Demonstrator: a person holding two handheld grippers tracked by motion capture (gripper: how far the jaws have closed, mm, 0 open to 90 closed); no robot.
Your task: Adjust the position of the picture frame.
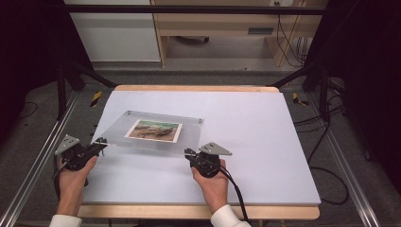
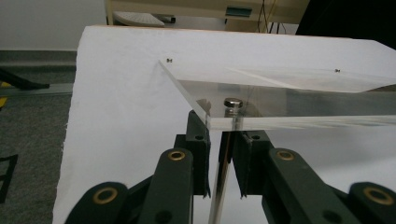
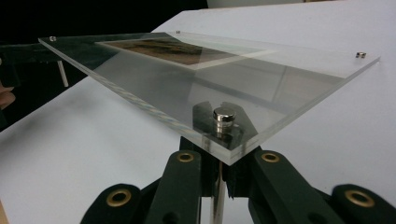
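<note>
Acrylic photo frame lifted: left gripper and right gripper each clamp a metal standoff leg below; next, level carrying.

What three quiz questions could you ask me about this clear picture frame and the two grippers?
1. True or false: the frame lies flat on the table.
2. What does each gripper pinch? A) the photo B) a metal leg under a near corner C) the cable
3. Fill in: the photo sits inside the ____ frame.

Key:
1. False: its near edge is lifted.
2. B: the left gripper and right gripper each clamp a leg.
3. clear
</note>
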